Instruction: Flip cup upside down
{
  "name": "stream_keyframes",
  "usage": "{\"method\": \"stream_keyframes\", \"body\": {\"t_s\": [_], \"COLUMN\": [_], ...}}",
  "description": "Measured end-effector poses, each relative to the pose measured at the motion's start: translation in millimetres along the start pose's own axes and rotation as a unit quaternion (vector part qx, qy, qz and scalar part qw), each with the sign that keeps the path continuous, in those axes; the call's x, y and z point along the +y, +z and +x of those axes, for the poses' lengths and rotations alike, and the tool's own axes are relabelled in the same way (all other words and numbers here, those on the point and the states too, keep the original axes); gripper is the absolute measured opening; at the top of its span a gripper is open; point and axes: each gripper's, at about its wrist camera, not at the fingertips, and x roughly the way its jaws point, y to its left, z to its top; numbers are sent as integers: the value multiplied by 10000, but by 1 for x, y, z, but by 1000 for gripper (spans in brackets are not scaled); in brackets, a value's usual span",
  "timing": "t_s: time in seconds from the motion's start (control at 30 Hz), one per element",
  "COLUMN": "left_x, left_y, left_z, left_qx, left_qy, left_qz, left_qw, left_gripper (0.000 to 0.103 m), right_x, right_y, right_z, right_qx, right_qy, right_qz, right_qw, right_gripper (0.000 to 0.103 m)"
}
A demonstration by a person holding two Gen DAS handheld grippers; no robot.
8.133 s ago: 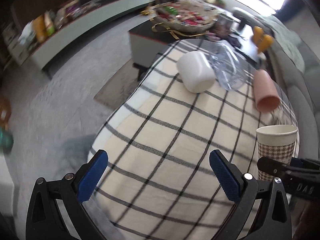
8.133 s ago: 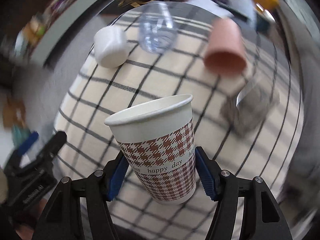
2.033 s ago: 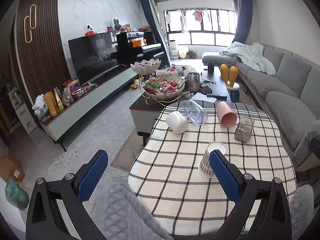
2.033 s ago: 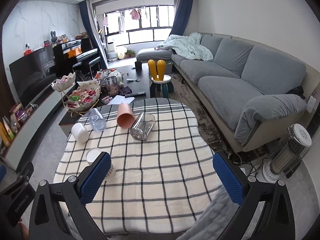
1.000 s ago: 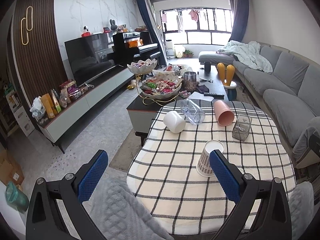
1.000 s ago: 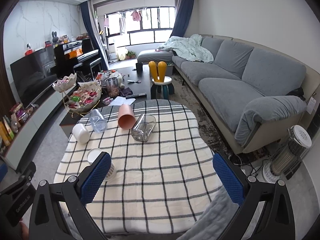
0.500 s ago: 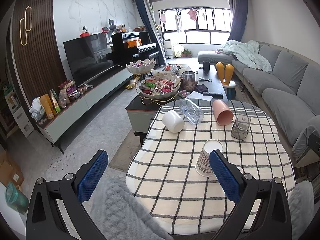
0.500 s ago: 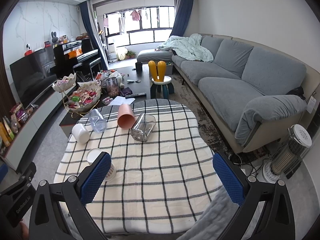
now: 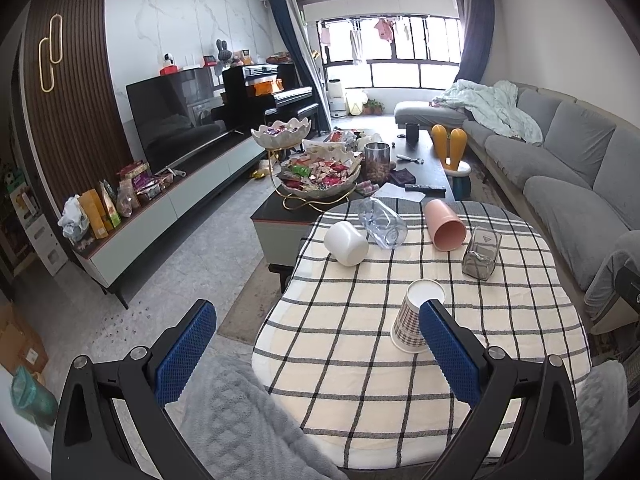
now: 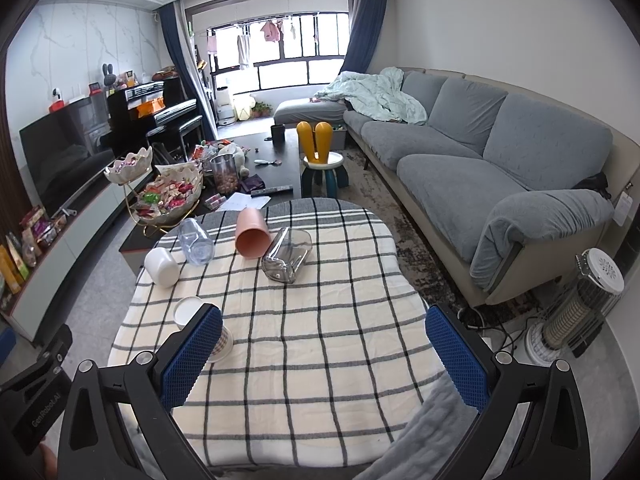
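The houndstooth paper cup stands on the checked tablecloth, its narrow white base up and its wide rim down. It also shows in the right wrist view, partly behind my fingers. My left gripper is open and empty, held back from the table's near edge. My right gripper is open and empty, also held back above the near edge. Neither touches the cup.
At the far end of the table lie a white cup, a clear blue cup, a pink cup and a clear glass, all on their sides. A coffee table with snack bowls stands behind. A grey sofa runs along the right.
Over the last second both grippers have barely moved and stay open. The paper cup has not moved. Eight seconds ago my right gripper held that cup with its rim up.
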Motion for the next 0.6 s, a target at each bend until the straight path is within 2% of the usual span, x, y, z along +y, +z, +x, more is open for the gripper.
{"method": "stream_keyframes", "body": {"t_s": [0.6], "left_x": [5], "left_y": [-1], "left_z": [-1], "left_qx": [83], "left_qy": [-230], "left_qz": [-61], "left_qw": [9997], "left_gripper": [103], "right_x": [1], "right_y": [0], "right_z": [0], "right_qx": [24], "right_qy": [2], "right_qz": [12], "right_qw": [10000], "right_gripper": [102]}}
